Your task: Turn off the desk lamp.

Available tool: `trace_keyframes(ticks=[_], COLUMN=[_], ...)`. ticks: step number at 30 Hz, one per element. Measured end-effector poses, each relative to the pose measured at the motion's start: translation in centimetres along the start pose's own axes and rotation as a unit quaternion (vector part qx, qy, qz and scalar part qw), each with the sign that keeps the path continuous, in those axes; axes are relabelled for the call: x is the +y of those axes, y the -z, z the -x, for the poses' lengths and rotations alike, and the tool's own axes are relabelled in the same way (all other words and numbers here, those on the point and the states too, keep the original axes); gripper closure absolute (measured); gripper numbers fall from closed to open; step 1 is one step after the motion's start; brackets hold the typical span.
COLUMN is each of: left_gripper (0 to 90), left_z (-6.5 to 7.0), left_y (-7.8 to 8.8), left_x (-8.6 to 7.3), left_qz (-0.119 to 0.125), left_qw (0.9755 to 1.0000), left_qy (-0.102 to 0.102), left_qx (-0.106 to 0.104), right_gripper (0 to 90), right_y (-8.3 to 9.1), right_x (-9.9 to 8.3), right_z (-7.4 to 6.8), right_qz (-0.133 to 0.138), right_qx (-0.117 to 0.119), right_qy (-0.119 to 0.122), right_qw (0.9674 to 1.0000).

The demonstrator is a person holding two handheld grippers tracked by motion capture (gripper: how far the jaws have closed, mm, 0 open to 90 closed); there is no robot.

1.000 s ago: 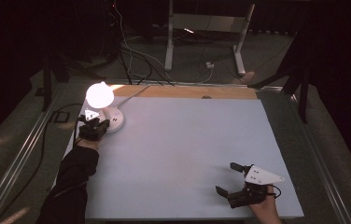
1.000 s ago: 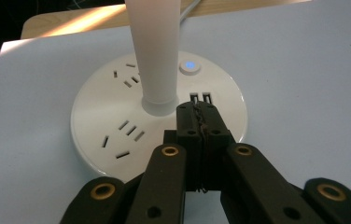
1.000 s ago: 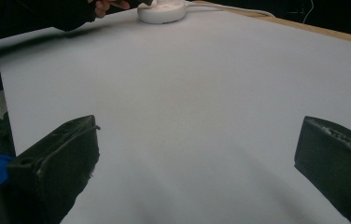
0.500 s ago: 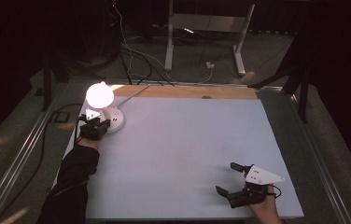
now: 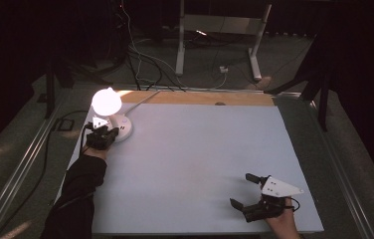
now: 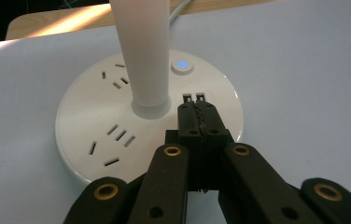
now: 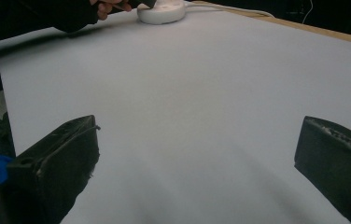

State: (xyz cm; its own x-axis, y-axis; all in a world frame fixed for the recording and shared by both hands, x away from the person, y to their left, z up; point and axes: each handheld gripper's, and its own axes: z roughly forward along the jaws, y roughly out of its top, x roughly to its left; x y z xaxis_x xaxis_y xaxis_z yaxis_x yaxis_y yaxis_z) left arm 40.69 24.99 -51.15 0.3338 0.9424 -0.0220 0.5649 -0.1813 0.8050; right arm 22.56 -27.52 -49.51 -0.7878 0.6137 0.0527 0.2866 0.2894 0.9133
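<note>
Desk lamp (image 5: 109, 107), lit, at the table's (image 5: 200, 149) far-left corner; blue button (image 6: 182, 65) glowing. Left gripper (image 6: 197, 105), jaws closed and empty, tips over its socketed base (image 6: 80, 116); switching-on apparently done. Right gripper (image 5: 248, 191) idle, jaws wide, near-right.

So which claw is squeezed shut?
The left claw, resting on the white lamp base near the glowing blue button. Its jaws are pressed together, while the right claw sits wide open.

High view overlooks the table (image 5: 195, 164) — gripper views skim it, sharing the lamp base (image 6: 85, 116).
</note>
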Motion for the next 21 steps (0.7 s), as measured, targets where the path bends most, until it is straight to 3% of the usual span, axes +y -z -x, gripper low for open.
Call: trace_keyframes(ticks=[14,21], left_gripper=[90.0,90.0], left_z=[0.1,0.0], left_y=[0.7,0.7], left_x=[1.3,1.1], left_qz=[-0.001,-0.003], left_qw=[1.0,1.0], left_qy=[-0.002,0.0], left_qx=[-0.001,-0.001], right_gripper=[0.0,0.0], right_y=[0.1,0.0], right_x=[0.0,0.0], right_z=[0.0,0.0], right_qz=[0.002,0.002], right_qx=[-0.001,-0.001], right_qy=[-0.002,-0.001], right_qw=[1.0,1.0])
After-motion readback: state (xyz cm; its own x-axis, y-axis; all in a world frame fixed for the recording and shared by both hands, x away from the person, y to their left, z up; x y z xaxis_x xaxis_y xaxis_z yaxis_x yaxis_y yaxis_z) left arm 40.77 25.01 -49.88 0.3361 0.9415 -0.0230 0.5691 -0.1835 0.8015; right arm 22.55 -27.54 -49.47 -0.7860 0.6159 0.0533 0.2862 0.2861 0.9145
